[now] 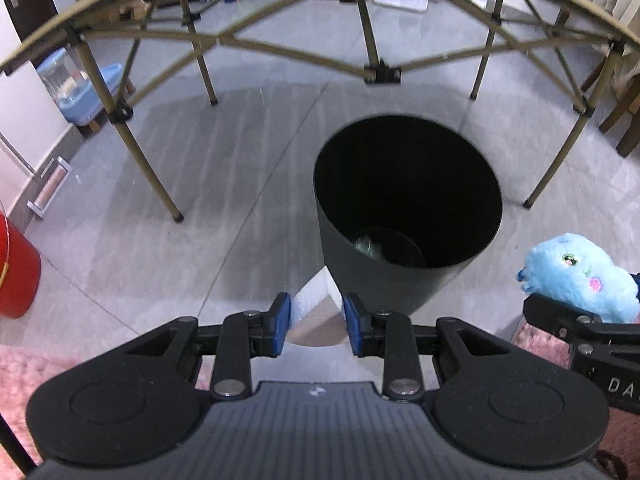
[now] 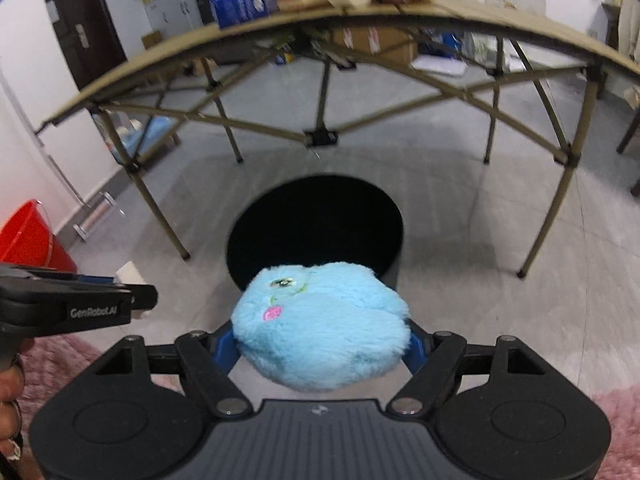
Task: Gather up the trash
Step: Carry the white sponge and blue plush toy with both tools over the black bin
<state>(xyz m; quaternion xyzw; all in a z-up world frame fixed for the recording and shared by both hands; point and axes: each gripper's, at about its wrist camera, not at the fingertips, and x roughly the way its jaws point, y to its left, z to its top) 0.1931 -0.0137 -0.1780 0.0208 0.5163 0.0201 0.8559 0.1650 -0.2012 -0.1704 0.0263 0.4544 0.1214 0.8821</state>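
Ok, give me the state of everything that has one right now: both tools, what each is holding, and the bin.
Left tool: shut on a white folded piece of paper.
Right tool: shut on a blue plush toy.
Black trash bin: upright on the floor, open top, something small lying at the bottom.
Folding table: standing, with items on top.
Red bucket: upright on the floor.

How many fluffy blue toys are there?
1. The blue plush toy is squeezed in the right gripper, just above the black trash bin. More could be hidden inside the dark bin.
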